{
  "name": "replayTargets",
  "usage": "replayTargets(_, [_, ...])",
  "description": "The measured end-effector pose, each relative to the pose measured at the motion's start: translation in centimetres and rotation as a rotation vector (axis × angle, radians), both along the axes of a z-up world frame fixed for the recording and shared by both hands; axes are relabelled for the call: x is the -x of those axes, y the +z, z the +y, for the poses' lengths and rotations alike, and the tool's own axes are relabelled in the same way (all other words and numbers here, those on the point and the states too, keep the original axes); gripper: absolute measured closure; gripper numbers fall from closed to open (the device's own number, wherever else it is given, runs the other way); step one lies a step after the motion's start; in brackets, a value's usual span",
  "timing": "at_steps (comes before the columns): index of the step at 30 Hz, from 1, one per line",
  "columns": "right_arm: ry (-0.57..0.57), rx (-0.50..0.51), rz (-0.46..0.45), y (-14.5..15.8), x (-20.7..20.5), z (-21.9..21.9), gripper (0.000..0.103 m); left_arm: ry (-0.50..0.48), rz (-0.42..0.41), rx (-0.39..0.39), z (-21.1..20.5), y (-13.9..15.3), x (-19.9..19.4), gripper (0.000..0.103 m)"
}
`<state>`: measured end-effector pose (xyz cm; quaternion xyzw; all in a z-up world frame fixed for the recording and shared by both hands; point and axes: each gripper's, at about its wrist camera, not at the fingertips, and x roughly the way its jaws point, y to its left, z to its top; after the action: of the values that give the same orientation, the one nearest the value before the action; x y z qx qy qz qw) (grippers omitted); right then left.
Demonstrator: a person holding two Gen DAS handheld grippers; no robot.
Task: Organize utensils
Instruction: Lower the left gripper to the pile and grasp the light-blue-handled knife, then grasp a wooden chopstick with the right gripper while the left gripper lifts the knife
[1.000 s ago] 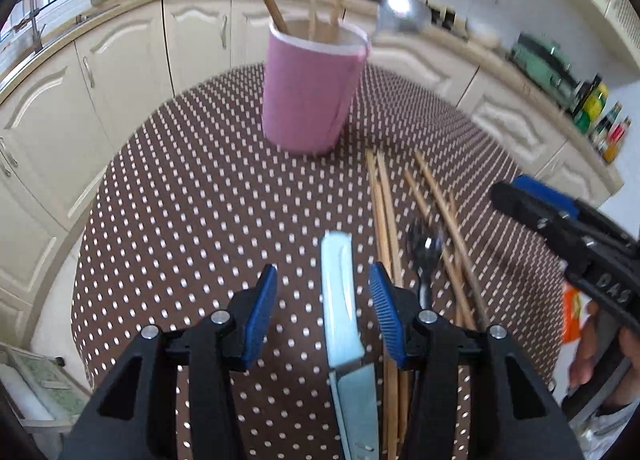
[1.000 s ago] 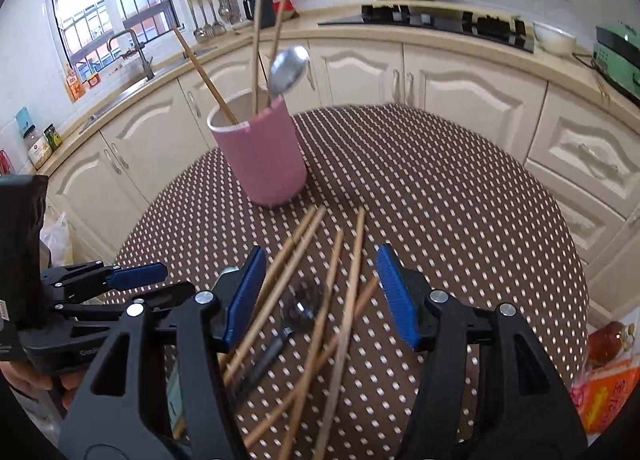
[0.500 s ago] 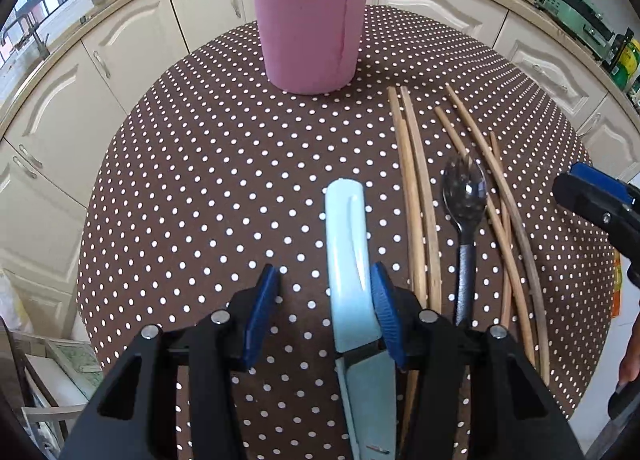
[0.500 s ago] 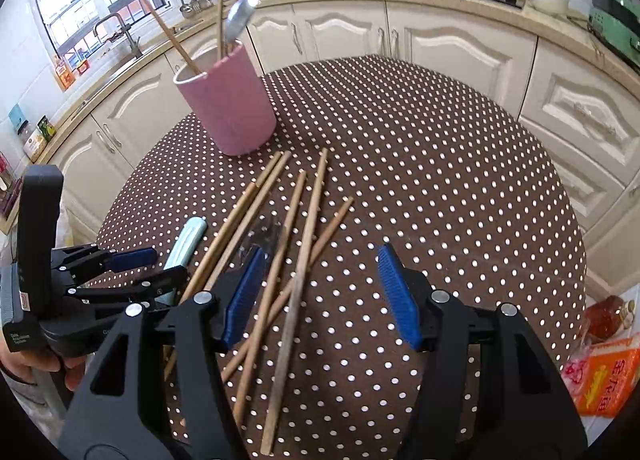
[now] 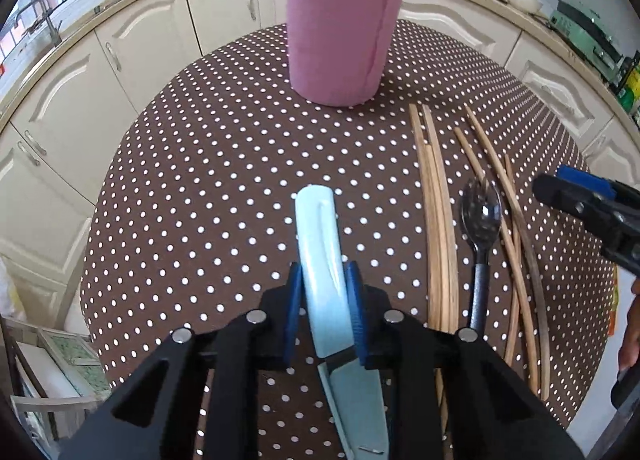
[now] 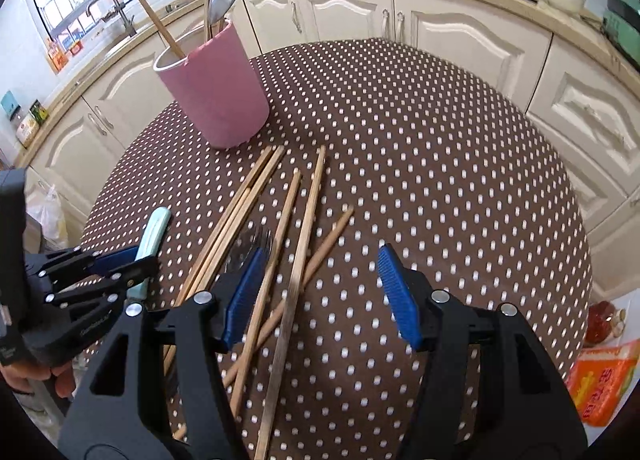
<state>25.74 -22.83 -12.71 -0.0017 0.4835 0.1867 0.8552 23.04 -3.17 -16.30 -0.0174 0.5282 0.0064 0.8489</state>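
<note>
Matt wooden chopsticks, glossy metal spork, dotted tablecloth.

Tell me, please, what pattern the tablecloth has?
Brown with white polka dots, clearest on the tablecloth in the right wrist view.

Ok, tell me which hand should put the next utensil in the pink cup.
Left, probably. Its jaws are closing around the light blue knife, which points at the cup. The right gripper is open, holding nothing, above the chopsticks.
</note>
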Motion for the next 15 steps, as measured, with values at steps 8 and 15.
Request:
replayTargets(8, [0.036,0.049,0.037,-0.7,-2.6,2.0,0.065,0.043,-0.091,0.019,2.6,2.0,0.0,0.082])
replayTargets(15, [0.051,0.097,0.087,-2.3,-4.3,3.1,0.074,0.060,-0.188,0.028,3.5,4.5,-0.7,0.082])
